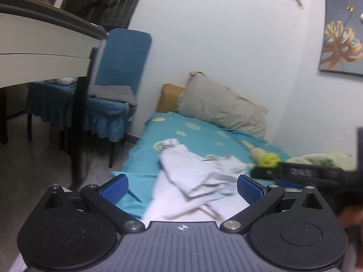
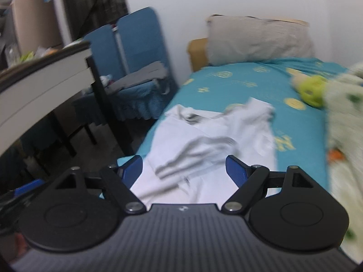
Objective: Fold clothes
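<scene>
Your left hand-held gripper point(image 1: 182, 189) has its jaws spread as wide as they go, blue pads point(image 1: 114, 189) facing each other with nothing pressed between them. The white garment point(image 1: 192, 181) lies crumpled on the bed point(image 1: 204, 133), beyond and partly between the two fingers in that view, but neither pad touches it. Your right hand-held gripper point(image 2: 183, 170) is also open, a little less wide, and holds nothing; the same white garment point(image 2: 204, 145) shows loose in the gap between its fingers.

The garment sits in a rumpled heap near the bed's left edge, on the teal sheet with yellow marks, one sleeve or flap thrown out toward the middle of the bed. A grey pillow point(image 1: 223, 106) leans at the head of the bed against the wall. A yellow-green toy point(image 2: 312, 90) lies on the sheet to the right of the garment, well apart from it, just beside a pale patterned blanket point(image 2: 342, 136). A blue-covered chair point(image 1: 118, 86) stands off the bed's left side, next to a white worktop point(image 1: 45, 54).
</scene>
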`<action>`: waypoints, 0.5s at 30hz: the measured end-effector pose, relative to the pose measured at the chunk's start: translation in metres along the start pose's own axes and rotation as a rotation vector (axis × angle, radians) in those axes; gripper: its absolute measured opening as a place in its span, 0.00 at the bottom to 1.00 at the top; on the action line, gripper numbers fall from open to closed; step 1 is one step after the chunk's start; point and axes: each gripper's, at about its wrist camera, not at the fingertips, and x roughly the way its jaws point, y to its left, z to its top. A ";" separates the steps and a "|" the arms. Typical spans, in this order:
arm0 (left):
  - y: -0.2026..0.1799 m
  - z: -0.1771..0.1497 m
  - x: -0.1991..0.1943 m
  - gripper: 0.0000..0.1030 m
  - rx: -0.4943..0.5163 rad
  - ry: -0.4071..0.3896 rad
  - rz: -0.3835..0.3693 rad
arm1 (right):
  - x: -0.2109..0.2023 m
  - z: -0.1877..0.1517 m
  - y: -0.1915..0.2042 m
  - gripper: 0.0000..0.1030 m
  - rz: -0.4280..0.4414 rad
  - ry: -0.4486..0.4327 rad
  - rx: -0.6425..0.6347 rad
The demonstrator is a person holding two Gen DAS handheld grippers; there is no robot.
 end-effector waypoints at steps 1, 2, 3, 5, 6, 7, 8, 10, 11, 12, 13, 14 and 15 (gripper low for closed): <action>0.005 -0.001 0.004 1.00 0.000 0.000 0.014 | 0.017 0.003 0.003 0.80 0.016 0.005 -0.033; 0.011 -0.001 0.009 1.00 -0.004 0.001 0.027 | 0.035 0.004 0.007 0.80 0.026 0.013 -0.079; 0.015 -0.002 0.014 1.00 -0.010 0.004 0.036 | 0.051 0.004 0.013 0.80 0.037 0.022 -0.133; 0.025 -0.002 0.026 1.00 -0.027 0.015 0.051 | 0.083 0.003 0.023 0.79 0.069 0.048 -0.246; 0.029 -0.001 0.032 1.00 -0.035 0.021 0.058 | 0.095 0.003 0.025 0.79 0.080 0.069 -0.273; 0.034 -0.001 0.037 1.00 -0.046 0.024 0.062 | 0.108 0.002 0.026 0.79 0.092 0.090 -0.300; 0.037 -0.001 0.041 1.00 -0.059 0.028 0.062 | 0.121 0.001 0.028 0.79 0.103 0.110 -0.327; 0.043 -0.002 0.047 1.00 -0.081 0.036 0.056 | 0.140 -0.002 0.028 0.77 0.104 0.155 -0.374; 0.044 -0.002 0.048 1.00 -0.090 0.042 0.050 | 0.145 -0.005 0.028 0.71 0.112 0.188 -0.391; 0.046 -0.003 0.050 1.00 -0.100 0.048 0.044 | 0.150 -0.008 0.027 0.68 0.121 0.222 -0.408; 0.047 -0.004 0.051 1.00 -0.103 0.051 0.038 | 0.155 -0.011 0.026 0.63 0.129 0.255 -0.425; 0.046 -0.005 0.052 1.00 -0.101 0.051 0.036 | 0.159 -0.014 0.026 0.54 0.129 0.275 -0.438; 0.045 -0.005 0.052 1.00 -0.097 0.050 0.034 | 0.158 -0.015 0.025 0.36 0.110 0.266 -0.442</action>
